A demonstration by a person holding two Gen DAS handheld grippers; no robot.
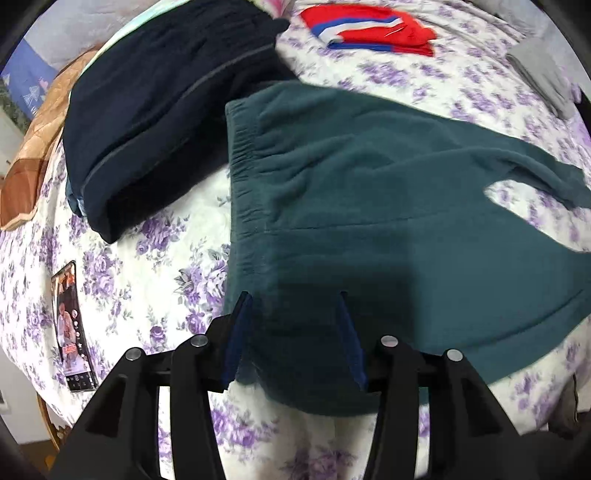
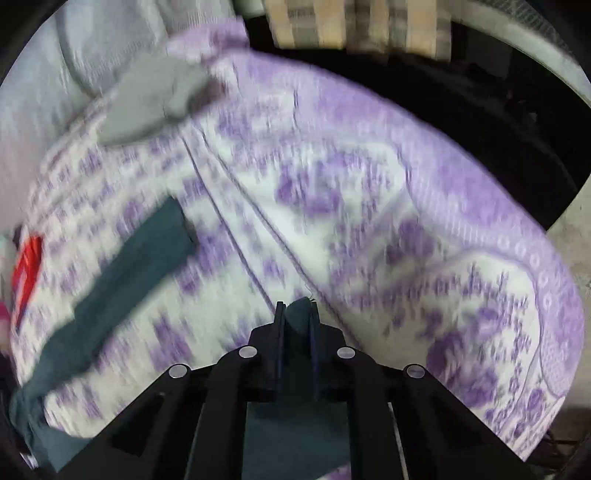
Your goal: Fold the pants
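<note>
Teal fleece pants (image 1: 369, 206) lie spread on the floral bedspread (image 1: 155, 266), elastic waistband to the left, legs running off to the right. My left gripper (image 1: 293, 299) is open, its jaws straddling the near waist corner of the pants. In the blurred right wrist view, my right gripper (image 2: 297, 306) is shut on a teal pant leg end (image 2: 300, 314), held above the bed. The other pant leg (image 2: 122, 277) lies flat at the left.
A folded navy garment (image 1: 162, 110) lies left of the pants. A red, white and blue garment (image 1: 369, 29) and a grey garment (image 1: 543, 74) lie farther back. A phone (image 1: 72, 328) lies at the left. The bed's edge (image 2: 535, 229) drops off at right.
</note>
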